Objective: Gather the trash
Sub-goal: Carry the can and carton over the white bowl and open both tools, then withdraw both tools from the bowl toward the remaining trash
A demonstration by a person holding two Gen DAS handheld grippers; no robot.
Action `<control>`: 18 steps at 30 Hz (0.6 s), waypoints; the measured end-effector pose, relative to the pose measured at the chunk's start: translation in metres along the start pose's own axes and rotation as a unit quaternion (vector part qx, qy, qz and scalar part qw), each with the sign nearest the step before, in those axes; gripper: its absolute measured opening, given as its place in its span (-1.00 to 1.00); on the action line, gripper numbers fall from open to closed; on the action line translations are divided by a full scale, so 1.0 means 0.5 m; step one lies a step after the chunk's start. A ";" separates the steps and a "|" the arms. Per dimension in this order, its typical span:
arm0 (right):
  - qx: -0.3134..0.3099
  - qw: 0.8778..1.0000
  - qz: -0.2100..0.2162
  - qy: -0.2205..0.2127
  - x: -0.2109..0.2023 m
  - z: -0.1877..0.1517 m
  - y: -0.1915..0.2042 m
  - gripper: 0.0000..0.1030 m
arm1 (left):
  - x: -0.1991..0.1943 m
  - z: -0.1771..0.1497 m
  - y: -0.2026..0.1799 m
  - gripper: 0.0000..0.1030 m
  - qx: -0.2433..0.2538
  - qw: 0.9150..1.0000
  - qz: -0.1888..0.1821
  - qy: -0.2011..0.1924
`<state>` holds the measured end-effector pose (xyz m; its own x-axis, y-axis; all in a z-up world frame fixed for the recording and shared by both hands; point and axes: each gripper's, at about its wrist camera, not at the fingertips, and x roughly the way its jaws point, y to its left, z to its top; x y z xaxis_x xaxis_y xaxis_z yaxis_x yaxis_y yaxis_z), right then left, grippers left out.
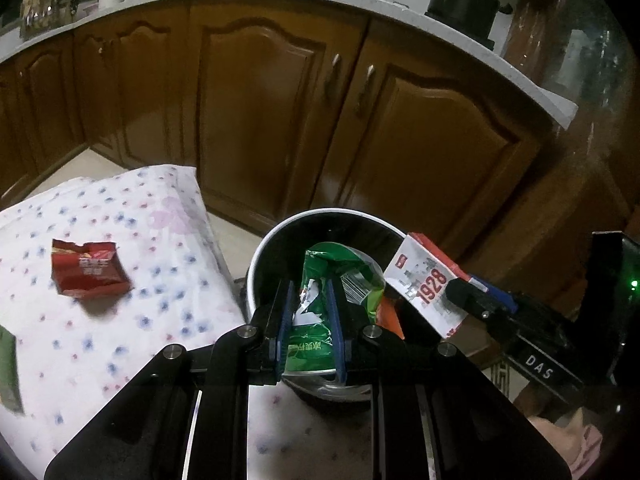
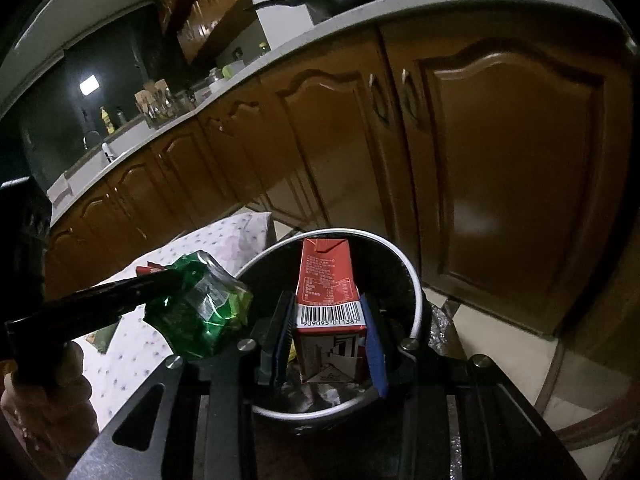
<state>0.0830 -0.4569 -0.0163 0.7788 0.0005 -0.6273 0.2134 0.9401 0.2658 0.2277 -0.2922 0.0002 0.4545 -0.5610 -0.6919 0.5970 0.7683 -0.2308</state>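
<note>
My left gripper (image 1: 310, 300) is shut on a crumpled green wrapper (image 1: 336, 280), held over the round trash bin (image 1: 280, 236). The same green wrapper (image 2: 200, 312) shows at the left of the right wrist view, at the bin's left rim. My right gripper (image 2: 328, 320) is shut on a red and white carton (image 2: 328, 280) with a barcode, above the bin (image 2: 416, 292). In the left wrist view that carton (image 1: 428, 280) hangs at the bin's right edge. A red wrapper (image 1: 86, 268) lies on the dotted cloth (image 1: 120, 340) to the left.
Brown kitchen cabinets (image 1: 260, 100) stand close behind the bin under a white counter (image 1: 400, 12) with a black pot (image 1: 464, 0). A green item (image 1: 8, 368) lies at the cloth's left edge. Some orange trash (image 1: 390, 316) sits inside the bin. A hand (image 2: 52, 400) grips the left tool.
</note>
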 end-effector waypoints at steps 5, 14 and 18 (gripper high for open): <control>0.006 1.000 0.001 0.008 0.019 0.003 -0.012 -0.36 | 0.023 0.001 -0.009 -0.69 -0.002 1.000 0.001 0.013; 0.007 1.000 0.007 0.020 0.040 0.012 -0.016 -0.35 | 0.052 0.005 -0.014 -0.67 -0.011 1.000 -0.005 0.029; 0.020 0.999 0.012 0.025 0.043 0.015 -0.026 -0.28 | 0.039 0.004 -0.010 0.09 -0.015 1.000 -0.003 0.022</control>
<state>0.1015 -0.4716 -0.0278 0.7537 0.0412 -0.6560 0.2193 0.9251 0.3100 0.2352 -0.3074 -0.0106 0.4218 -0.5519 -0.7194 0.5791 0.7745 -0.2546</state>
